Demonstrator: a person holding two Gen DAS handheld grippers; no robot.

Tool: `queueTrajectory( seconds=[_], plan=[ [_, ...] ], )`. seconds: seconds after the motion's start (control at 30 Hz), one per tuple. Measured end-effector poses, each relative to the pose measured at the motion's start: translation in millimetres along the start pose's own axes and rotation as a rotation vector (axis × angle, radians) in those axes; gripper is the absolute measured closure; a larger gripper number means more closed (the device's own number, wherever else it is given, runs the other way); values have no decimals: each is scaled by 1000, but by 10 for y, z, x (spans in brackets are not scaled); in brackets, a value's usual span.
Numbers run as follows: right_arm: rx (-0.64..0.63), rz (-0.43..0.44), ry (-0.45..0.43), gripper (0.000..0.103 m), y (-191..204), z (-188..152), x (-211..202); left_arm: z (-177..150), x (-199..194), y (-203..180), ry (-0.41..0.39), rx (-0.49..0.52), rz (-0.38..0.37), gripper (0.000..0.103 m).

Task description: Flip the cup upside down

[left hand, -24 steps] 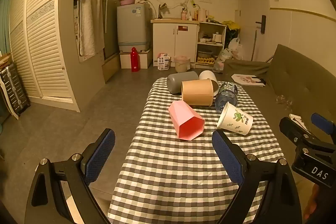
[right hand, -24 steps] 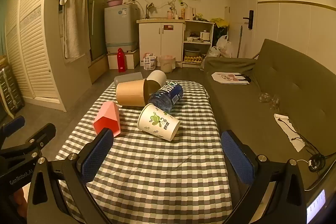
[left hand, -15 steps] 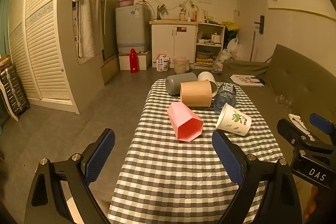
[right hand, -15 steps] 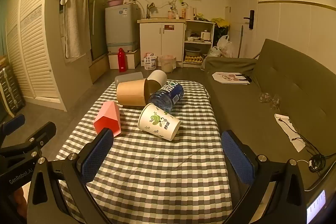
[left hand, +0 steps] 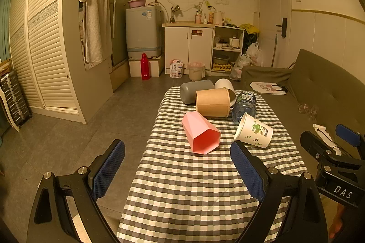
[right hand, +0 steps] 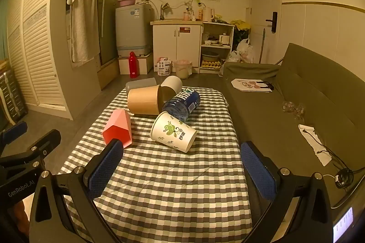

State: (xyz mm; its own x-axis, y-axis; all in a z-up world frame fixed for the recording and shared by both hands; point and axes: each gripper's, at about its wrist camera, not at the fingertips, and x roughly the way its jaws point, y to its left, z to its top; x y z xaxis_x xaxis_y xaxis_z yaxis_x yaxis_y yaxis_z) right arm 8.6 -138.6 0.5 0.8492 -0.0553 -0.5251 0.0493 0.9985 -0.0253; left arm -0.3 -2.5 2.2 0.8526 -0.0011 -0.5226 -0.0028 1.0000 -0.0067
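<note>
Several cups lie on their sides on a checked tablecloth [left hand: 189,192]. A pink faceted cup [left hand: 200,133] [right hand: 118,126] lies nearest, mouth toward me. A white paper cup with green leaves [left hand: 253,131] [right hand: 173,131] lies to its right. Behind are a tan cup [left hand: 213,102] [right hand: 143,102], a grey cup [left hand: 194,90] and a white cup [left hand: 224,84]. My left gripper [left hand: 178,170] is open and empty, short of the pink cup. My right gripper [right hand: 182,170] is open and empty, short of the paper cup.
A blue water bottle [left hand: 244,104] [right hand: 182,101] lies on its side between the tan cup and the paper cup. A green sofa [right hand: 296,106] runs along the table's right side. Bare floor [left hand: 79,140] lies to the left. Kitchen cabinets [left hand: 189,49] stand at the back.
Both views have shifted very slightly; the cups sit a touch further left in the left wrist view. Both grippers stay open. Nothing on the table has moved.
</note>
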Motion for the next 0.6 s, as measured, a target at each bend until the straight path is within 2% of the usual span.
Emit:
queueTrajectory(
  seconds=[0.6],
  plan=[
    [-3,1,0,0,7,-13,1,-9,3,7,0,-1,-2,7]
  ],
)
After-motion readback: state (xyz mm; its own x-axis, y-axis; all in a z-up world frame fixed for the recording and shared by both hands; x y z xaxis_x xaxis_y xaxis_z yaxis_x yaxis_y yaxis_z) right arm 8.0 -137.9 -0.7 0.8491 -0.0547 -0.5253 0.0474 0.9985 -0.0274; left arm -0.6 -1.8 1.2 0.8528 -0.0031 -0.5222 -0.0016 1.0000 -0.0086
